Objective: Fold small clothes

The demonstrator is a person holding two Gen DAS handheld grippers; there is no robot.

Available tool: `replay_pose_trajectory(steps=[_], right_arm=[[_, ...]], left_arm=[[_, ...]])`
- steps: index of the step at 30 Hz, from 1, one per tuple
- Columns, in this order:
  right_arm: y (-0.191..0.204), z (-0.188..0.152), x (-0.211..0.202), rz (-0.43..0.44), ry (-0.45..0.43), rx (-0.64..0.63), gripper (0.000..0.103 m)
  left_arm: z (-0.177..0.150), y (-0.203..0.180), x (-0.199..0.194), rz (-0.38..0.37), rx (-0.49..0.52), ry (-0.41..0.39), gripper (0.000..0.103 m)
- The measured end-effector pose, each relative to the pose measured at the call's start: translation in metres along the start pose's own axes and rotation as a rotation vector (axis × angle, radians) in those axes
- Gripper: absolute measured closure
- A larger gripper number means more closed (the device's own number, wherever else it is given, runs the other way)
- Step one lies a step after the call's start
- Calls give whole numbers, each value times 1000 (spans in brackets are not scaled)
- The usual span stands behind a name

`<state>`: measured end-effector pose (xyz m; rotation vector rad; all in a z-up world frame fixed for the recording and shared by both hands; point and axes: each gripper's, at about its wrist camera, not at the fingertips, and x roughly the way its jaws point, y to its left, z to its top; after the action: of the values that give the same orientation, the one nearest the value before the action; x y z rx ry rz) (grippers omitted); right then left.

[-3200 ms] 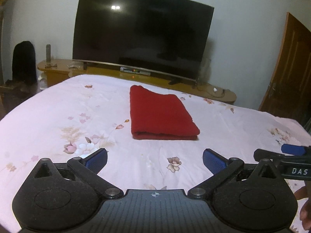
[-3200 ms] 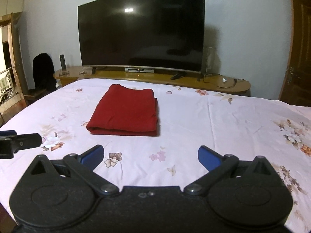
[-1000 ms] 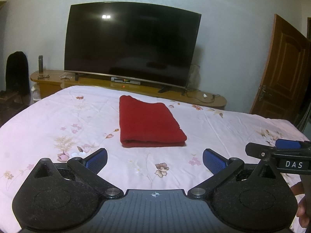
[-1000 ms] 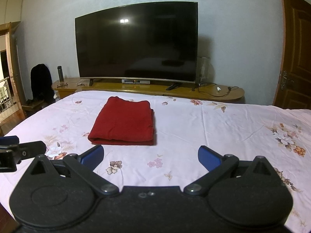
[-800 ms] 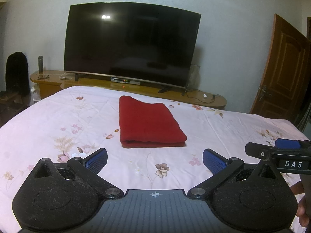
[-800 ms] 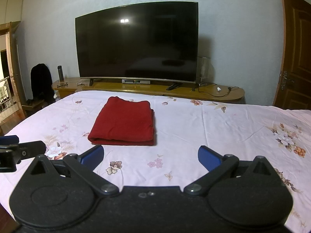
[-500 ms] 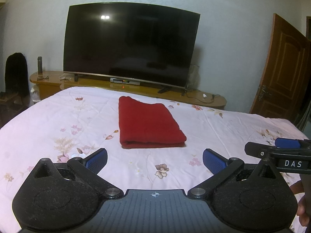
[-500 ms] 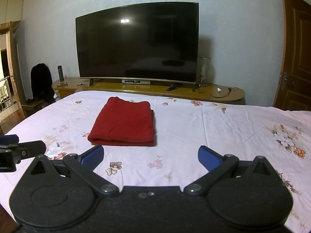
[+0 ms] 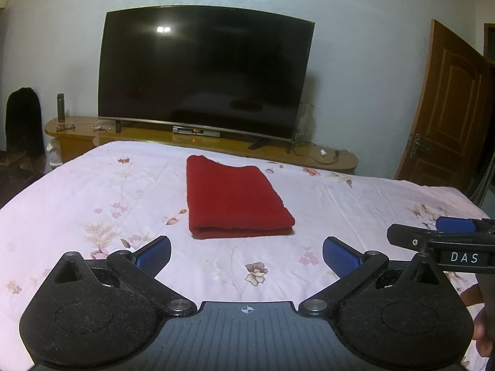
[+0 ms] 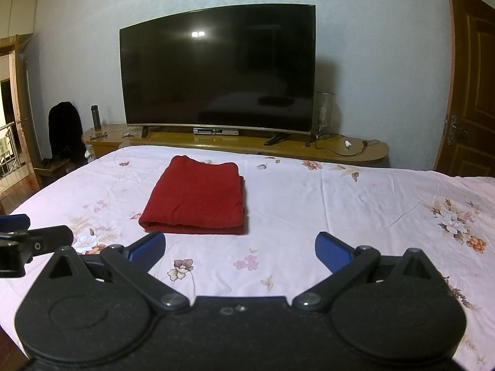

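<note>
A red garment (image 9: 232, 199) lies folded into a neat rectangle on the pink flowered bedsheet (image 9: 92, 198); it also shows in the right wrist view (image 10: 198, 198). My left gripper (image 9: 246, 252) is open and empty, held above the sheet in front of the garment's near edge. My right gripper (image 10: 239, 247) is open and empty, also in front of the garment and a little to its right. Neither gripper touches the cloth. The right gripper's side shows at the right edge of the left wrist view (image 9: 445, 241).
A large dark TV (image 9: 204, 68) stands on a low wooden cabinet (image 9: 80, 130) beyond the bed's far edge. A wooden door (image 9: 445, 108) is at the right. A dark chair (image 10: 65, 130) stands at the left by the bed.
Both grippers have drawn back and lifted a little from the folded garment over the last seconds. In the last second nothing has visibly changed.
</note>
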<state>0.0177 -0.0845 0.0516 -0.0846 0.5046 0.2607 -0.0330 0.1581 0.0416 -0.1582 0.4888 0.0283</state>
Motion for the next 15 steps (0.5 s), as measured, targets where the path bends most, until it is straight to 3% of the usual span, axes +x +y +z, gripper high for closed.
replay_pose_trajectory(steps=[15], right_arm=[[2, 2, 1, 1, -3, 0, 1]], left_arm=[[2, 1, 0, -7, 8, -5, 0]])
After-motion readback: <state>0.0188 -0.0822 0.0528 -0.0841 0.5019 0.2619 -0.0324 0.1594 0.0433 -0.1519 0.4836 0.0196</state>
